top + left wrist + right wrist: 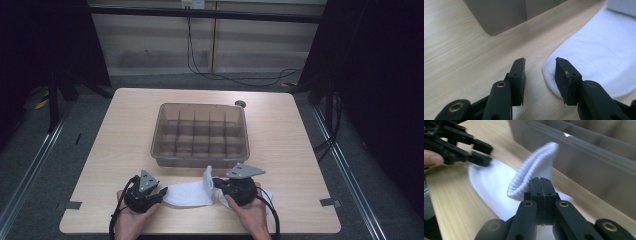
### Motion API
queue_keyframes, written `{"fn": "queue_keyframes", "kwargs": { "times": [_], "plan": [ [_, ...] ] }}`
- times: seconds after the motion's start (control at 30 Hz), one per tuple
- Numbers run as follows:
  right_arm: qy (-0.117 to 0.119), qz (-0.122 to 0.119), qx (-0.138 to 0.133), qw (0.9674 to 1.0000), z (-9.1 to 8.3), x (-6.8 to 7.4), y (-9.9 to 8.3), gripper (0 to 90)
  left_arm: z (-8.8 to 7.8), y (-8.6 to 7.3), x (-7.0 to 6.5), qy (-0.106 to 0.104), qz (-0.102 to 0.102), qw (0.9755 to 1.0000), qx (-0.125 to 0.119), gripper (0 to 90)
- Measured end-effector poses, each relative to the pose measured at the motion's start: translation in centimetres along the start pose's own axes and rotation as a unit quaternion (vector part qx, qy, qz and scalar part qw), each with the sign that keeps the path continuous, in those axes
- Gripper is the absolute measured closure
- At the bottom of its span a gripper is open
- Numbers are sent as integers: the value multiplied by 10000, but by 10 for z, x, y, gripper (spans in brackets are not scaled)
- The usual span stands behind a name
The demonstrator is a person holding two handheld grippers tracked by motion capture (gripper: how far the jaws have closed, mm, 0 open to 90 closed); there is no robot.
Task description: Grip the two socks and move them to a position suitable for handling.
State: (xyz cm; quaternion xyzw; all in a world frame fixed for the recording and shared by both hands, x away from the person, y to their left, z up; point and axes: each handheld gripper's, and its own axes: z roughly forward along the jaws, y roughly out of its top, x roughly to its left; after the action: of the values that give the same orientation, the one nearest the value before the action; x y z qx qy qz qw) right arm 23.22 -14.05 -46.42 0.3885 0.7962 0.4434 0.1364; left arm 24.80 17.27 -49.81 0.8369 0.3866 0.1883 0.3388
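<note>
A white cotton sock (pixel 187 194) with a ribbed cuff lies flat on the pale wood-grain table (pixel 295 150), near its front edge and just in front of a translucent grey plastic organiser box (pixel 200 134) divided into small compartments. The right gripper (pixel 216 183), held in the person's right hand (pixel 250 212), has its black jaws pressed fully together on the ribbed cuff of the sock; in the right gripper view that cuff (pixel 534 173) stands pinched and lifted off the table, curling up towards the box wall, while the rest of the sock stays on the wood. The left gripper (pixel 162 194), held in the person's left hand (pixel 131 220), sits at the toe end of the sock with its jaws partly apart and pressing on nothing. In the left gripper view the rounded toe (pixel 599 57) lies just beside and under the right-hand jaw, with the bare table showing in the gap between the two jaws. A small dark round object (pixel 240 104) rests on the table just behind the far right corner of the box.
</note>
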Motion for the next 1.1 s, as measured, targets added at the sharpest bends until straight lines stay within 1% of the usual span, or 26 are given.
{"fn": "queue_keyframes", "kwargs": {
  "times": [0.1, 0.13, 0.27, 0.3, 0.33, 0.37, 0.4, 0.43, 0.47, 0.5, 0.53, 0.57, 0.6, 0.63, 0.67, 0.7, 0.73, 0.77, 0.8, 0.83, 0.87, 0.9, 0.93, 1.0, 1.07, 1.1],
  "plan": [
    [-96, 139, -8, 9999, -8, -8, -10, 900, -1, -1, 2, 38, 52, 10000, 45, 601],
    [-268, 230, 49, 9994, -14, -15, -20, 900, -2, -1, 2, 53, 14, 10000, 31, 598],
    [-376, 356, 144, 9986, -20, -23, -30, 893, -3, -2, 3, 114, -85, 9999, 23, 584],
    [-420, 442, 133, 9981, -23, -26, -33, 882, -4, -2, 3, 124, -41, 9999, 71, 574],
    [-515, 505, 113, 9973, -29, -30, -36, 834, -5, -1, 4, 179, -37, 9998, 119, 546],
    [-584, 518, 101, 9969, -31, -31, -36, 815, -5, -1, 3, 203, -119, 9997, 120, 534],
    [-634, 541, 57, 9965, -35, -32, -35, 786, -6, -1, 4, 218, -76, 9996, 148, 529],
    [-634, 541, 57, 9965, -35, -32, -35, 786, -6, -1, 4, 218, -76, 9996, 148, 520],
    [-663, 557, -1, 9962, -38, -34, -34, 766, -7, -1, 5, 229, -117, 9996, 76, 520],
    [-688, 617, -116, 9957, -42, -37, -31, 748, -7, 1, 3, 157, -152, 9997, -60, 512],
    [-688, 617, -116, 9957, -42, -37, -31, 748, -7, 1, 3, 157, -152, 9997, -60, 517],
    [-870, 569, -172, 9944, -44, -38, -27, 746, -8, 4, 1, 92, -26, 9999, -99, 522],
    [-839, 572, -198, 9946, -44, -39, -26, 748, -7, 6, -1, 20, 49, 9999, -91, 526],
    [-839, 572, -198, 9946, -44, -39, -26, 748, -7, 6, -1, 20, 49, 9999, -91, 540],
    [-790, 527, -181, 9953, -43, -38, -23, 794, -4, 11, -6, -157, 144, 9997, -134, 562],
    [-777, 496, -173, 9956, -42, -38, -22, 805, -2, 13, -9, -261, 187, 9994, -156, 579],
    [-742, 508, -160, 9958, -41, -37, -22, 814, -1, 15, -11, -334, 297, 9989, -146, 594],
    [-740, 506, -112, 9959, -39, -37, -23, 818, 2, 17, -13, -438, 365, 9983, -127, 612],
    [-724, 496, -64, 9961, -36, -38, -24, 825, 6, 18, -15, -469, 437, 9979, -19, 628],
    [-664, 489, 0, 9966, -33, -39, -25, 827, 9, 18, -17, -427, 443, 9981, 38, 634],
    [-641, 502, 73, 9967, -29, -40, -28, 828, 11, 18, -18, -455, 421, 9980, 87, 637],
    [-645, 540, 181, 9963, -25, -40, -30, 821, 12, 16, -18, -475, 414, 9980, 74, 643],
    [-718, 543, 212, 9957, -23, -41, -33, 797, 12, 15, -19, -467, 330, 9984, 38, 648],
    [-734, 631, 150, 9952, -25, -42, -37, 756, 9, 12, -17, -434, 375, 9983, 34, 646],
    [-787, 684, 105, 9945, -28, -42, -39, 737, 8, 10, -17, -374, 328, 9988, 4, 634],
    [-802, 707, 86, 9942, -30, -43, -41, 730, 7, 9, -18, -271, 278, 9992, -20, 634]
  ]
}}
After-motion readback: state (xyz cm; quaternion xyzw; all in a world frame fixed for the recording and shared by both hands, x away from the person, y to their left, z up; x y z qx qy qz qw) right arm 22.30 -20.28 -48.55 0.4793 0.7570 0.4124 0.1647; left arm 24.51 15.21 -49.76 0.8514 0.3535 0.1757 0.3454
